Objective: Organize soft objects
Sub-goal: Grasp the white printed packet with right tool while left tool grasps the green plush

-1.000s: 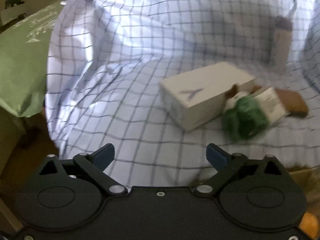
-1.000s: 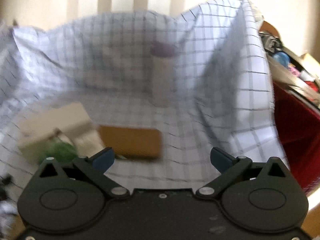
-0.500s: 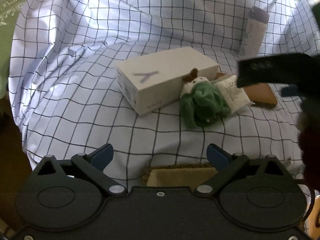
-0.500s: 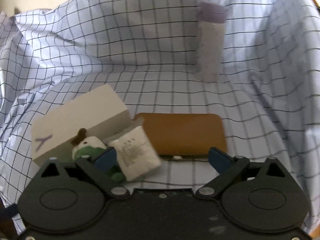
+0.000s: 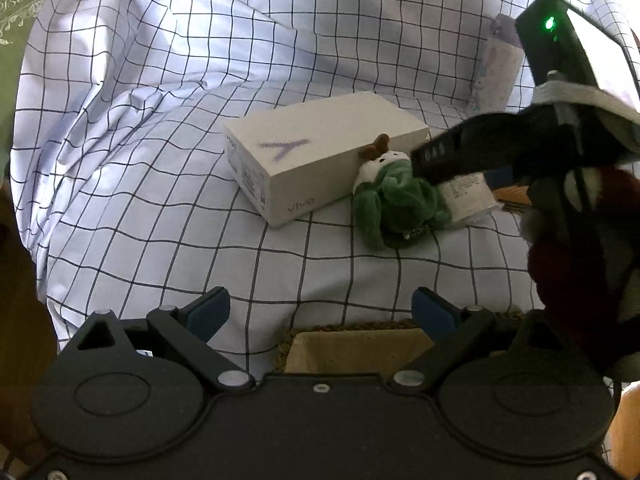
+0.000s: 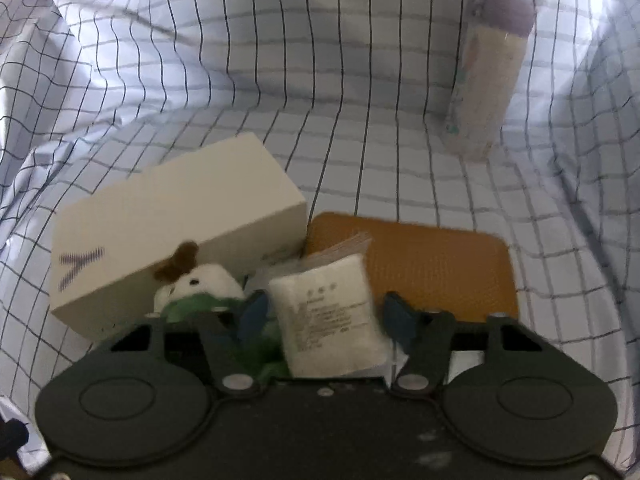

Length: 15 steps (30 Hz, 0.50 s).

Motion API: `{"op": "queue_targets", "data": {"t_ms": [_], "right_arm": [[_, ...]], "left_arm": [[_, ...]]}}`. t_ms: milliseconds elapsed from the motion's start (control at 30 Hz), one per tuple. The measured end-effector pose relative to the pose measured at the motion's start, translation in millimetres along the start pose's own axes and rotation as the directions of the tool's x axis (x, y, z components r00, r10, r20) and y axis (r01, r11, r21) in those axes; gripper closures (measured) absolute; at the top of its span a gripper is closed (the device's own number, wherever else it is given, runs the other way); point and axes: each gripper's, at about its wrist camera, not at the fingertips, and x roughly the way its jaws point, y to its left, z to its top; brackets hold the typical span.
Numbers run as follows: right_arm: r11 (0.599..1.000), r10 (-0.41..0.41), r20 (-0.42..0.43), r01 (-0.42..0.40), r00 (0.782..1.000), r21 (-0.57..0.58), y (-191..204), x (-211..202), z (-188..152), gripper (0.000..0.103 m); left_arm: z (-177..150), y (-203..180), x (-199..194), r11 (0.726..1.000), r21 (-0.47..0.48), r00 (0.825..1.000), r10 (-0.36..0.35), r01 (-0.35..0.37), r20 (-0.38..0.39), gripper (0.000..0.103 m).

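The right gripper (image 6: 322, 312) is down over a small white pillow-like sachet with printed text (image 6: 328, 316), which sits between its blue-tipped fingers (image 6: 396, 312); the jaws are closing around it, and the pads look to be just at its sides, though the blur leaves it unclear whether they press yet. The sachet lies on the checked blue-and-white cloth (image 6: 280, 80), partly over a flat orange-brown pouch (image 6: 440, 268) and just beside a green plush toy with a white face and brown antlers (image 6: 200, 284). The toy rests against the long side of a white phone box marked with a purple Y (image 6: 172, 224). Well behind, towards the right, a pale tube with a purple cap (image 6: 488, 72) stands slightly tilted against the raised cloth. In the left wrist view the left gripper (image 5: 320, 312) hovers over the near edge of the cloth with its jaws wide and nothing between them; a tan woven item (image 5: 360, 348) shows just below its fingers. From there the right gripper's dark body (image 5: 480, 152) reaches in from the right over the plush toy (image 5: 396, 204) and the sachet (image 5: 468, 196), with the phone box (image 5: 320, 160) to their left and a dark red sleeve (image 5: 580, 272) at the right edge.
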Motion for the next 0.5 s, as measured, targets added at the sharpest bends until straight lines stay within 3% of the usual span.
{"op": "queue_targets", "data": {"t_ms": [233,500], "right_arm": [[0.999,-0.001,-0.012,0.001,1.000,0.051,-24,-18,-9,0.052],[0.988,-0.050,-0.002,0.049,0.999,0.148,-67,-40,-34,0.051]], "left_arm": [[6,-4,0,1.000,0.003,1.000,-0.011,0.011,0.002,0.009],[30,-13,10,0.997,-0.016,0.997,-0.078,0.078,-0.002,0.009]]}}
